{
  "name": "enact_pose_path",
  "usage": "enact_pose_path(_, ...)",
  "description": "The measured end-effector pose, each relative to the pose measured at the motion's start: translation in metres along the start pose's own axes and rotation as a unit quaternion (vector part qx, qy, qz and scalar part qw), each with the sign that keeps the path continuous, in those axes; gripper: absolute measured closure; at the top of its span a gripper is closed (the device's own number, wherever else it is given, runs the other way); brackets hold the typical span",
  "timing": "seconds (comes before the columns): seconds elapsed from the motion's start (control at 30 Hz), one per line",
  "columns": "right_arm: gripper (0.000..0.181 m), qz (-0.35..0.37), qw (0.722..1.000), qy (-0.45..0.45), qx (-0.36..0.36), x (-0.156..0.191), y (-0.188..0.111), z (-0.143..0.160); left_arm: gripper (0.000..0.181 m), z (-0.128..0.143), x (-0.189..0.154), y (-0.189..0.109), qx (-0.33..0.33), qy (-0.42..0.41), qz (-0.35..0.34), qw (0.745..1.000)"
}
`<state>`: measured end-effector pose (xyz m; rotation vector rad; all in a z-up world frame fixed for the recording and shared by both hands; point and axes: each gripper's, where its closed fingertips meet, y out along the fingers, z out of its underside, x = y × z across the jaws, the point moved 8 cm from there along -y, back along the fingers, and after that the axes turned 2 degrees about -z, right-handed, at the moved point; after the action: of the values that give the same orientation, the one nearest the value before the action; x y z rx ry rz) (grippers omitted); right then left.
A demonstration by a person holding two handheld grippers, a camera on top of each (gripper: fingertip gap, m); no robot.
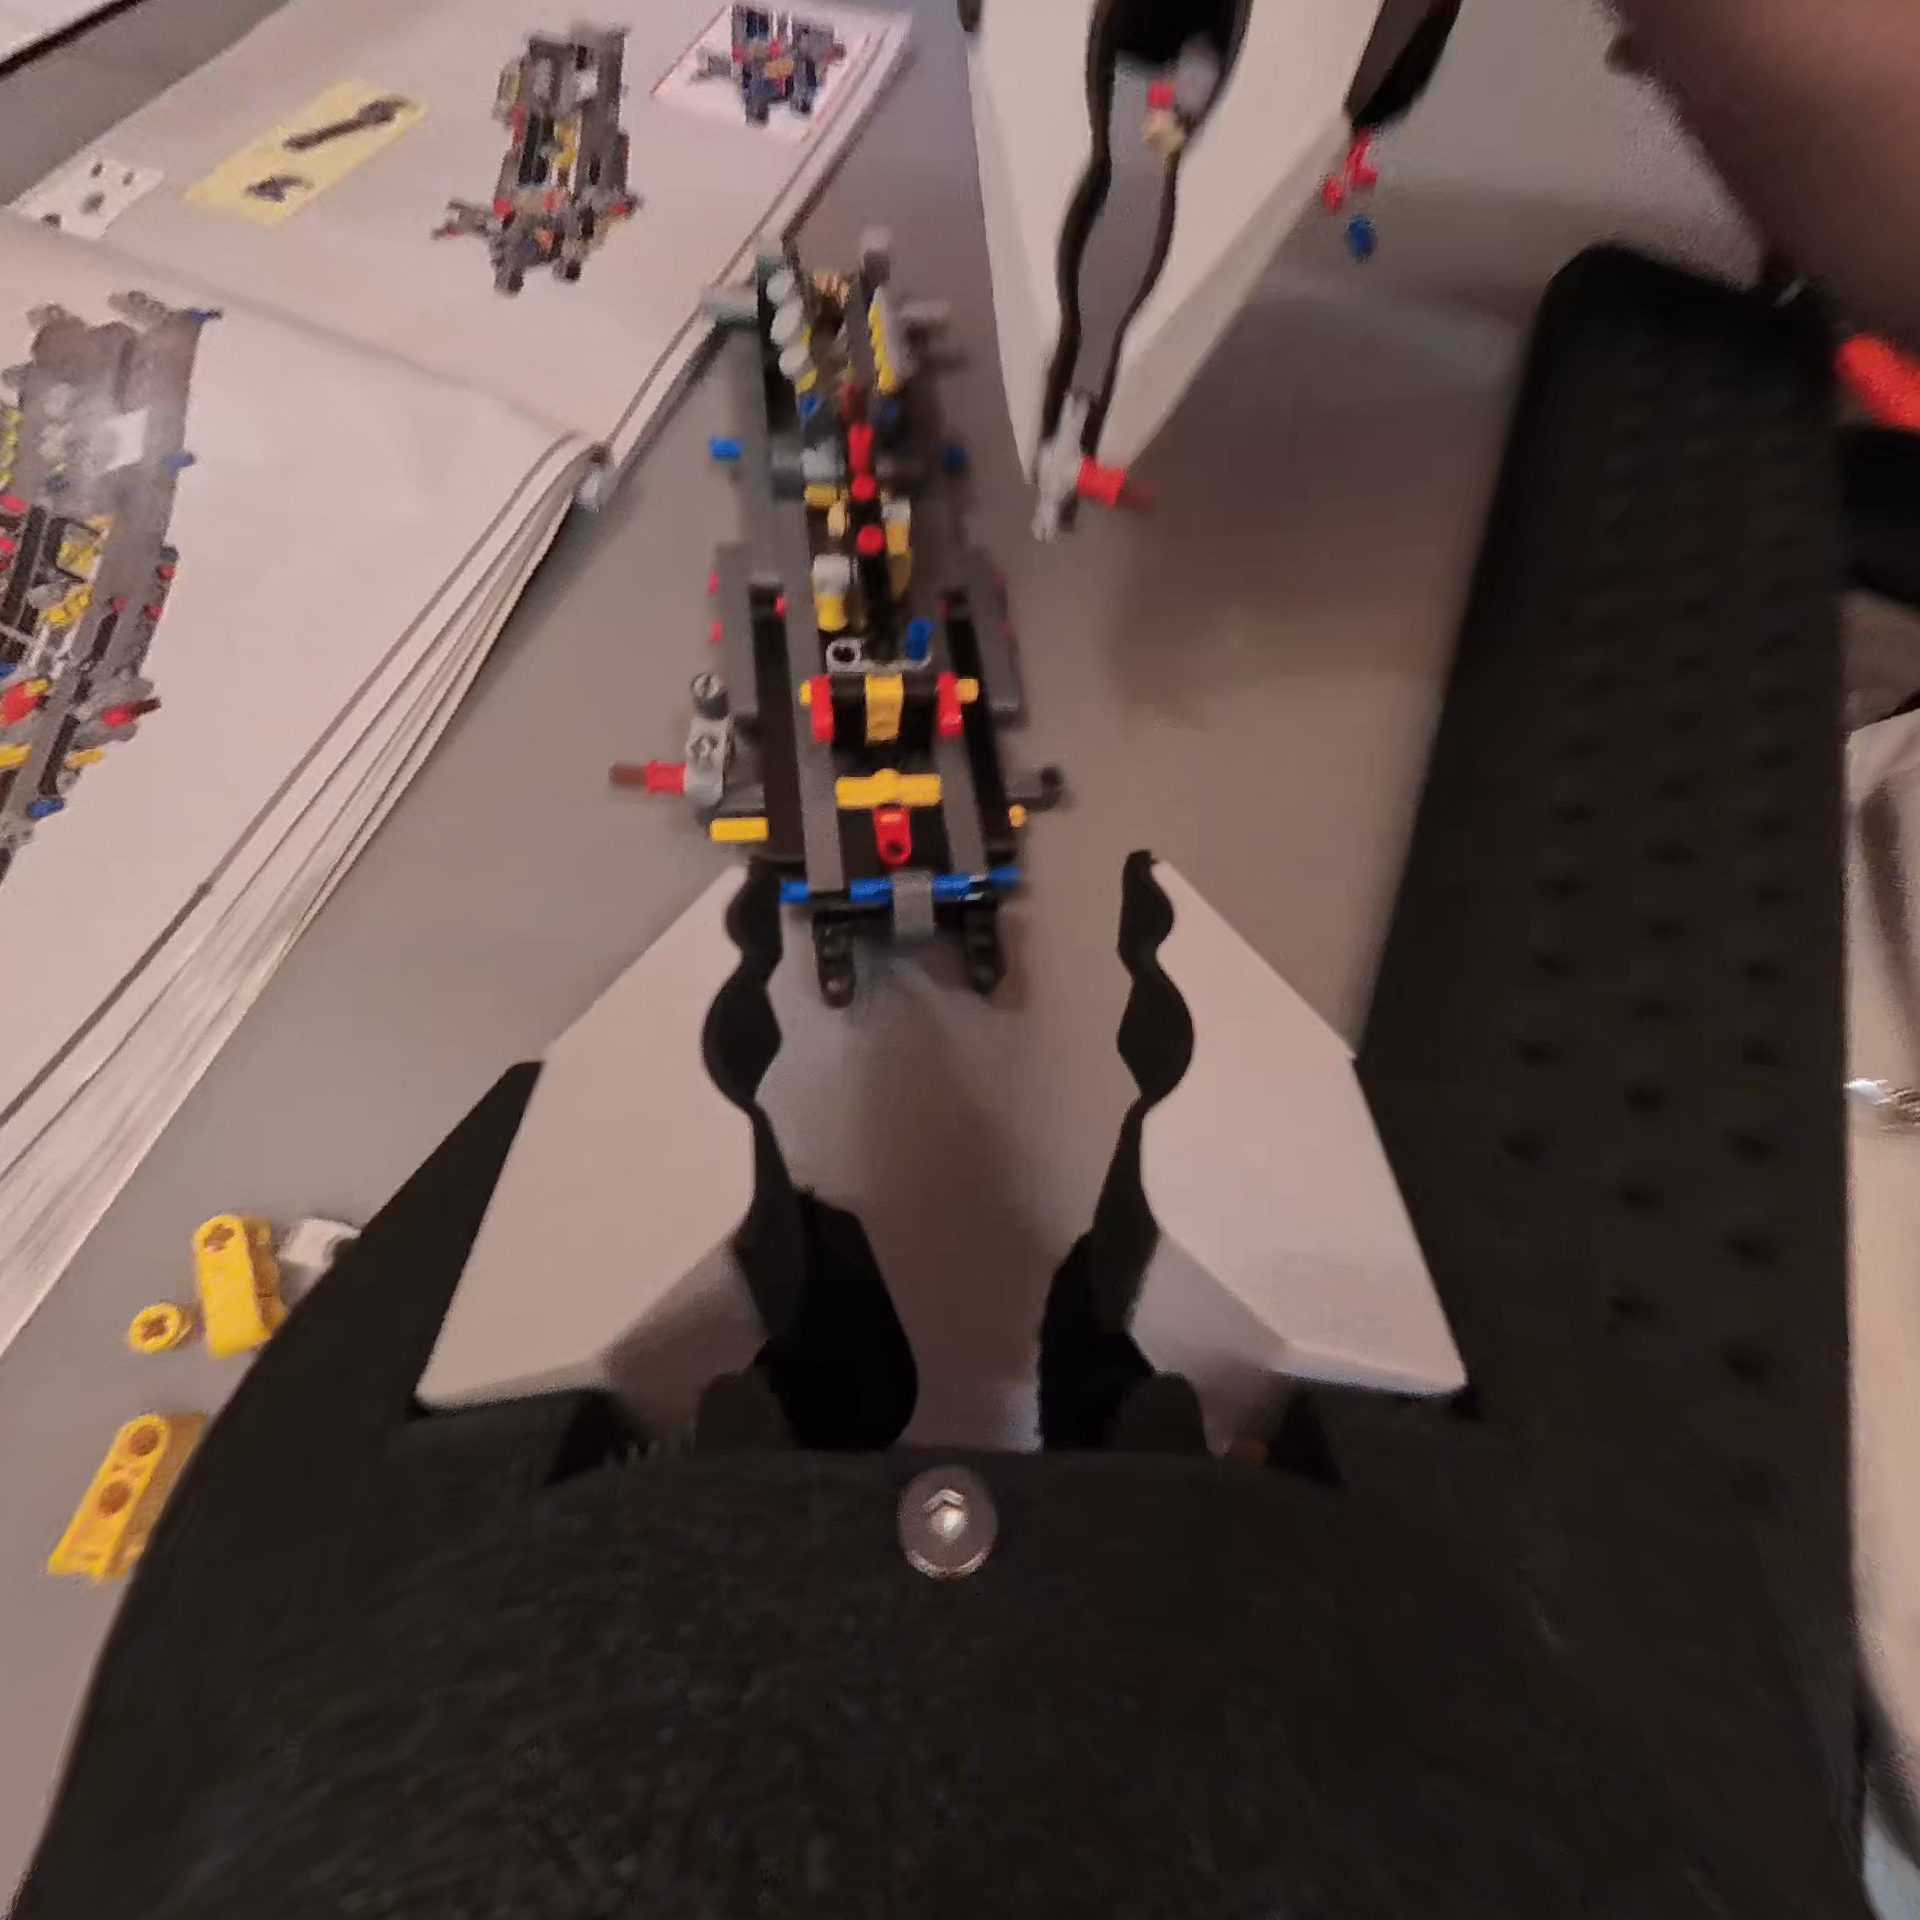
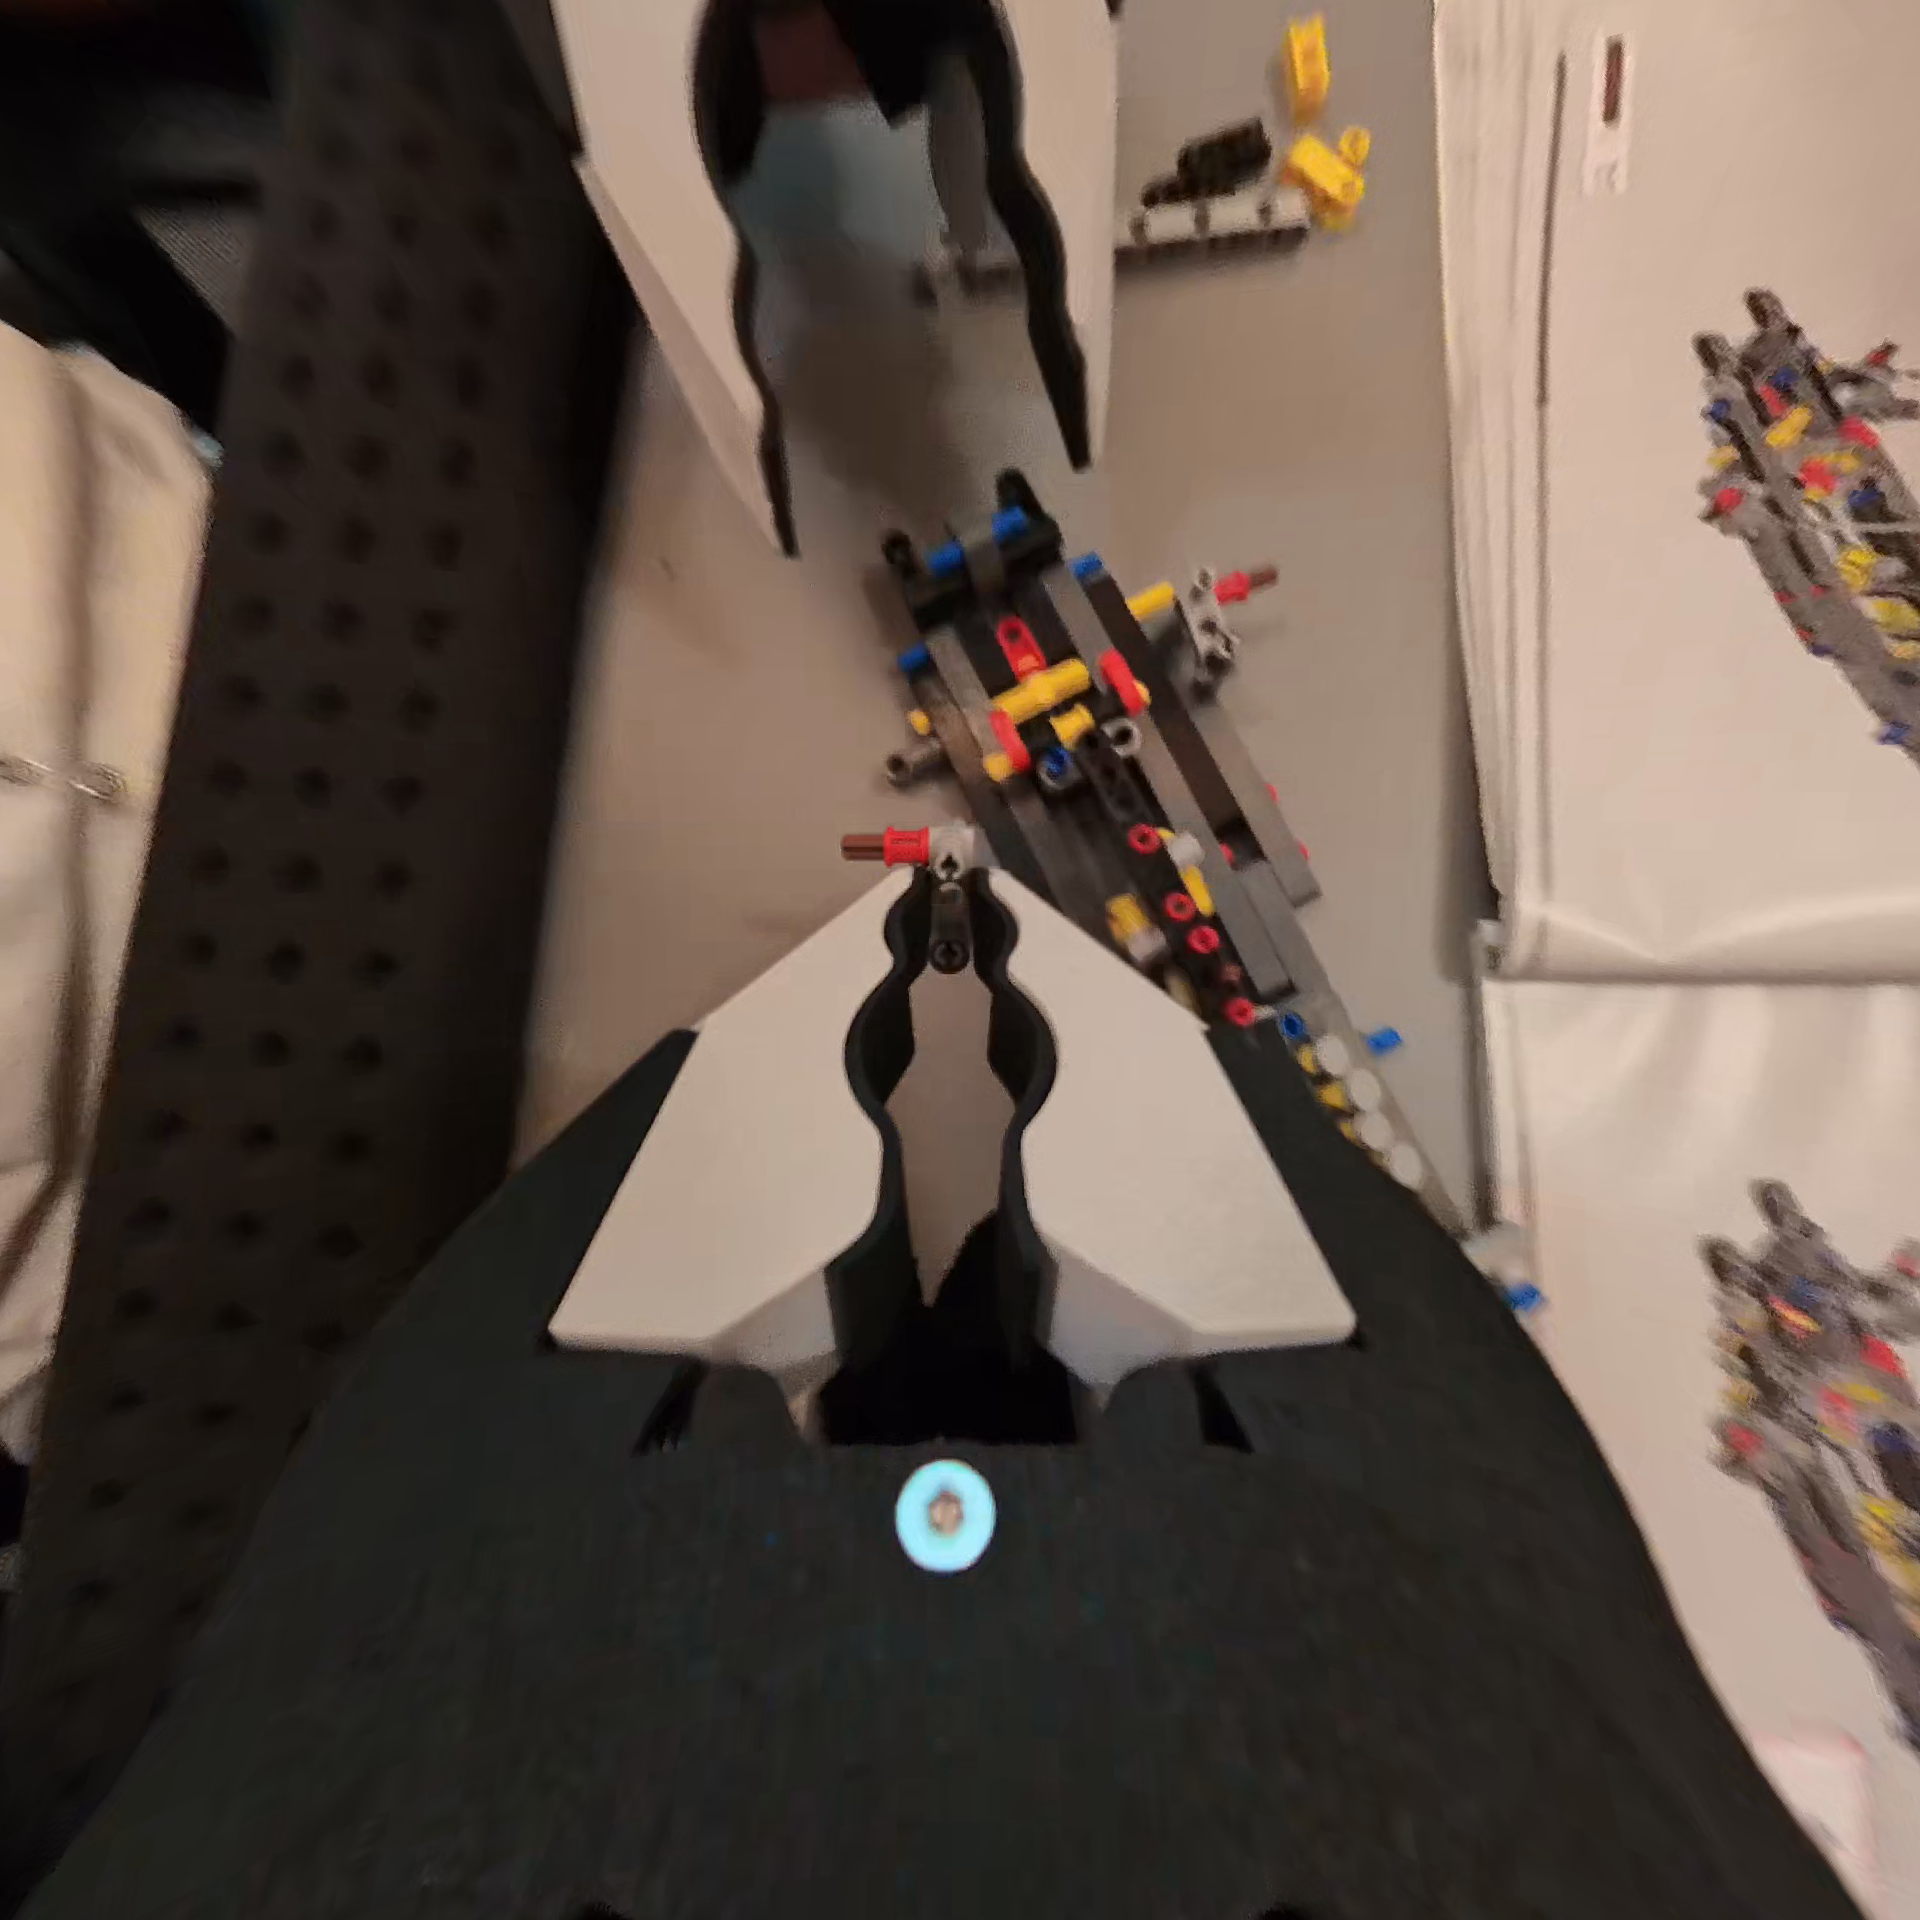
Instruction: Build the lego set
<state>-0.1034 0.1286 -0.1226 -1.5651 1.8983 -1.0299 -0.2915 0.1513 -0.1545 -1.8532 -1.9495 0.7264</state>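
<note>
A long black and grey lego chassis (image 1: 883,665) with yellow, red and blue pins lies on the grey table; it also shows in the right wrist view (image 2: 1091,779). My left gripper (image 1: 943,881) is open, its tips on either side of the chassis's near end, not touching it. It shows open at the top of the right wrist view (image 2: 935,499). My right gripper (image 2: 945,888) is shut on a small black and grey connector with a red pin and a brown axle (image 2: 914,847), held beside the chassis's side. It shows far off in the left wrist view (image 1: 1081,478).
An open instruction booklet (image 1: 312,540) lies left of the chassis, also in the right wrist view (image 2: 1683,623). Loose yellow pieces (image 1: 234,1283) lie near my left gripper. A black perforated strip (image 1: 1642,935) runs along the right. Black and white beams (image 2: 1205,208) lie farther off. Across from one pair of fingers to the other is roughly 9 cm.
</note>
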Motion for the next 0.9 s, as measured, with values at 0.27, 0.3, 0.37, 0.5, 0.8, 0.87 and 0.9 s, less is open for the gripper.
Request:
enact_pose_path(0.27, 0.176, 0.06, 0.998, 0.01, 0.009, -0.037, -0.012, -0.006, 0.114, 0.012, 0.006, 0.025, 0.068, -0.003, -0.031, 0.997)
enact_pose_path(0.3, 0.176, 0.047, 0.999, 0.01, -0.002, -0.036, -0.008, -0.006, 0.12, 0.012, 0.007, 0.025, 0.07, -0.005, -0.041, 0.997)
enact_pose_path(0.37, 0.176, 0.036, 0.999, 0.003, -0.017, -0.031, 0.002, -0.006, 0.139, 0.012, 0.009, 0.024, 0.069, -0.012, -0.053, 0.996)
enact_pose_path(0.5, 0.176, 0.004, 0.999, 0.007, -0.052, -0.019, 0.01, -0.003, 0.139, 0.012, 0.007, 0.022, 0.076, 0.014, -0.05, 0.996)
enact_pose_path(0.8, 0.176, 0.047, 0.996, -0.061, -0.052, 0.013, 0.024, -0.017, 0.14, -0.036, 0.017, -0.01, 0.121, 0.08, -0.021, 0.989)
enact_pose_path(0.87, 0.176, 0.07, 0.993, -0.066, -0.072, 0.017, 0.024, -0.022, 0.14, -0.053, 0.019, -0.018, 0.151, 0.118, -0.02, 0.981)
enact_pose_path(0.9, 0.176, 0.07, 0.992, -0.065, -0.087, 0.019, 0.022, -0.023, 0.14, -0.061, 0.019, -0.022, 0.17, 0.139, -0.02, 0.975)
